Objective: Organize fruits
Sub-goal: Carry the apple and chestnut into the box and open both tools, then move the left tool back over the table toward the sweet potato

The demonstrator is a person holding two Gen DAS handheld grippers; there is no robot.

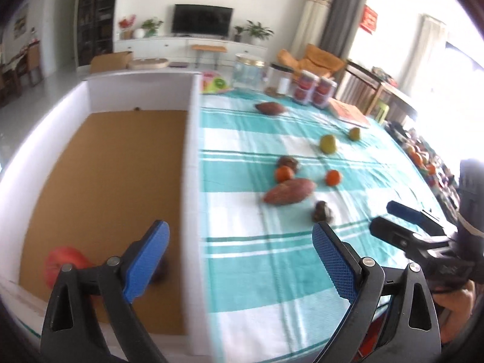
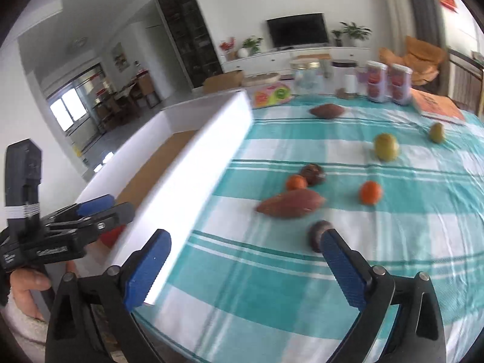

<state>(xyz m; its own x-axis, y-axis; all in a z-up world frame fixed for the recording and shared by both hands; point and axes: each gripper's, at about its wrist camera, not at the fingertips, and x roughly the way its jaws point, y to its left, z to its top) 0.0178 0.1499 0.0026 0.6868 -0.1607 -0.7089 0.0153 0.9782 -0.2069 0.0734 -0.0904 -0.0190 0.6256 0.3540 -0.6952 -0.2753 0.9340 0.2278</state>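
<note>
A white-walled box (image 1: 193,151) with a brown floor stands at the table's left; a red fruit (image 1: 65,264) and a dark one (image 1: 160,273) lie in its near corner. My left gripper (image 1: 242,260) is open and empty above the box's right wall. On the teal checked cloth lie a sweet potato (image 1: 289,195), two oranges (image 1: 284,174) (image 1: 332,178), two dark fruits (image 1: 322,211) (image 1: 289,162), two green pears (image 1: 328,144) (image 1: 354,133) and a far sweet potato (image 1: 270,108). My right gripper (image 2: 245,257) is open and empty over the cloth, near the dark fruit (image 2: 317,234).
Jars (image 1: 314,89), clear containers (image 1: 248,72), a fruit-print pack (image 1: 213,83) and an orange book (image 1: 348,112) stand along the table's far edge. The right gripper shows in the left wrist view (image 1: 402,214), the left gripper in the right wrist view (image 2: 99,208).
</note>
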